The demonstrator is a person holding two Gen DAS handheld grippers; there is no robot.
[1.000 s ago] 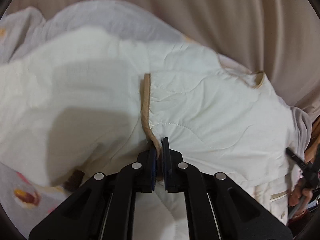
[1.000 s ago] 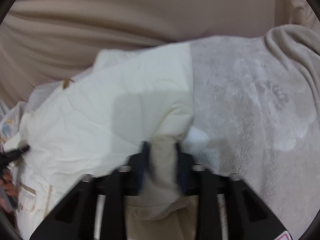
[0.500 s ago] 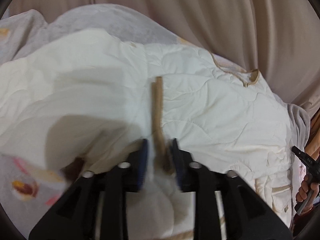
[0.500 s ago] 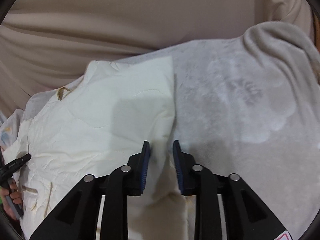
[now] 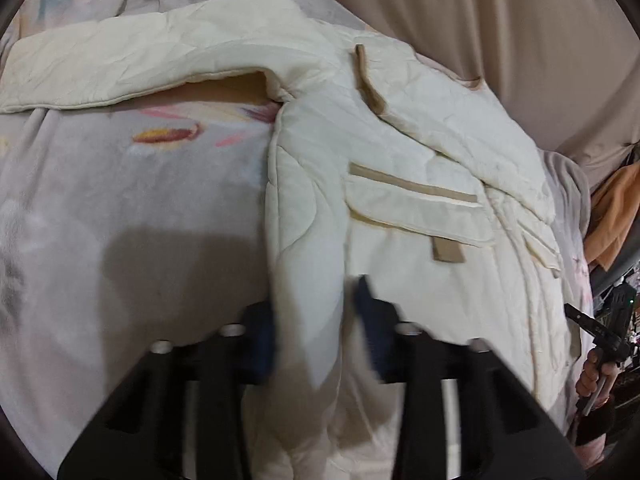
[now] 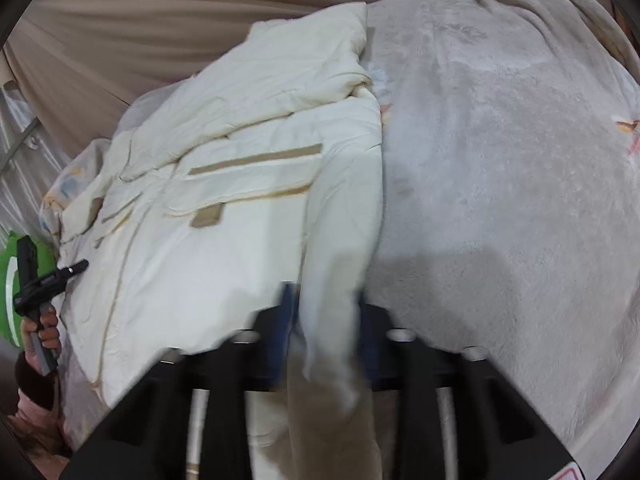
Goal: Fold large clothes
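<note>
A cream quilted jacket (image 5: 420, 152) with tan trim and a flap pocket (image 5: 416, 216) lies spread on a grey blanket (image 5: 120, 208). Its left sleeve (image 5: 132, 64) stretches out to the left. My left gripper (image 5: 314, 320) is open, its jaws either side of the jacket's left side edge. In the right wrist view the same jacket (image 6: 224, 208) lies left of centre. My right gripper (image 6: 326, 316) is open around the jacket's right side edge. Both grippers are motion-blurred. The other gripper shows at the edge of each view (image 5: 596, 336) (image 6: 36, 280).
The grey fleece blanket (image 6: 500, 184) with faint flower prints covers the surface. Beige curtain folds (image 5: 480, 12) hang behind. An orange cloth (image 5: 616, 220) and dark clutter sit at the far right of the left wrist view.
Both grippers have opened wide and pulled back toward the jacket's hem. The tan trim has left the left jaws. The jacket's front with its pockets now shows flat.
</note>
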